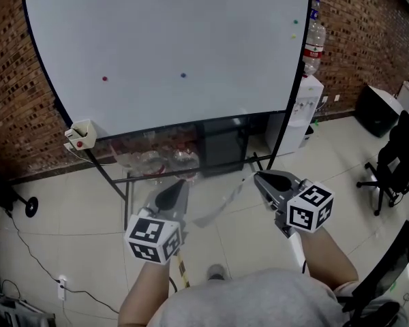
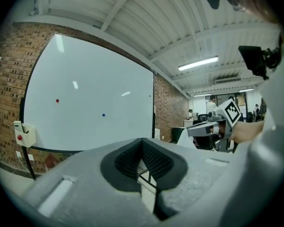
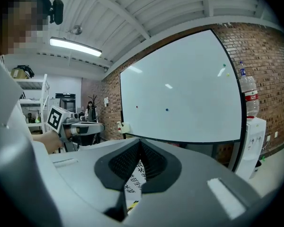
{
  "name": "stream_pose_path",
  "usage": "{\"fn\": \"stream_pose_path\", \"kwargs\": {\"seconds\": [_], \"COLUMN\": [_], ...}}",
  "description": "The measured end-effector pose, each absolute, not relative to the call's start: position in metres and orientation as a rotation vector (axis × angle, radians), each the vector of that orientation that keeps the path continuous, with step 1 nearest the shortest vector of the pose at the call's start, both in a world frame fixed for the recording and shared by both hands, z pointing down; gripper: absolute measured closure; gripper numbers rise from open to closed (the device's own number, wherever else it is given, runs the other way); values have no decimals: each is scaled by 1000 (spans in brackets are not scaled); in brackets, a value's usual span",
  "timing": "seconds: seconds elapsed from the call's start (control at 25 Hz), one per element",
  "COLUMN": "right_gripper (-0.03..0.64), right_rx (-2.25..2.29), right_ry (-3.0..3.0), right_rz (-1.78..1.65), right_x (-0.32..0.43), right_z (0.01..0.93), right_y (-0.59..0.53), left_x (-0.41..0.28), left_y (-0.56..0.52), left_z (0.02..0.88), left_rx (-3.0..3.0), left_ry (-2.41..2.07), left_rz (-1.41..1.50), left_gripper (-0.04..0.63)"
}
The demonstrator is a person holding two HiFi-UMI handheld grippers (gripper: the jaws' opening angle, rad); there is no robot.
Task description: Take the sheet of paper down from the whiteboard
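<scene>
The whiteboard [image 1: 191, 33] carries only small magnets, a red one [image 1: 104, 79] and a blue one [image 1: 183, 75]. The sheet of paper [image 1: 218, 206] hangs in front of it over the floor, stretched between my two grippers and blurred. My left gripper [image 1: 180, 182] is shut on its left end, my right gripper [image 1: 257, 176] on its right end. In the right gripper view the printed sheet [image 3: 135, 183] shows below the closed jaws [image 3: 141, 148]. In the left gripper view a white strip of paper [image 2: 146, 188] sits under the closed jaws [image 2: 143, 145].
A marker holder [image 1: 82, 135] hangs at the board's lower left. A water dispenser [image 1: 300, 107] with a bottle [image 1: 313, 43] stands to the right of the board. An office chair [image 1: 395, 162] and a black box [image 1: 375, 111] are at far right. A cable and socket [image 1: 61, 285] lie at lower left.
</scene>
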State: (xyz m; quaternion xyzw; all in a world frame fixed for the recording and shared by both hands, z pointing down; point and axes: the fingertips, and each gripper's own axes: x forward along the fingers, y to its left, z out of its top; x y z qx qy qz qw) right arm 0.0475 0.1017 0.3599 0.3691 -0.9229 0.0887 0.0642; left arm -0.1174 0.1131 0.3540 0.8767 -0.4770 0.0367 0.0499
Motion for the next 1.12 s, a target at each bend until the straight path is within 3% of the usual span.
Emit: {"fn": "stream_pose_path", "kwargs": {"seconds": [0.68,1.12], "right_gripper": [615,616], "right_rx": [1059,1090], "right_ry": [-2829,-2812], "right_rz": [239,185], "right_x": [82,92], "right_z": [347,347], "right_y": [299,340], "left_x": [-74,-61], "left_y": [306,347], "left_z": [339,342], "left_rx": [2671,2699], "left_ry": [-1460,-1451], "left_rz": [171,186], "left_gripper": [594,594]}}
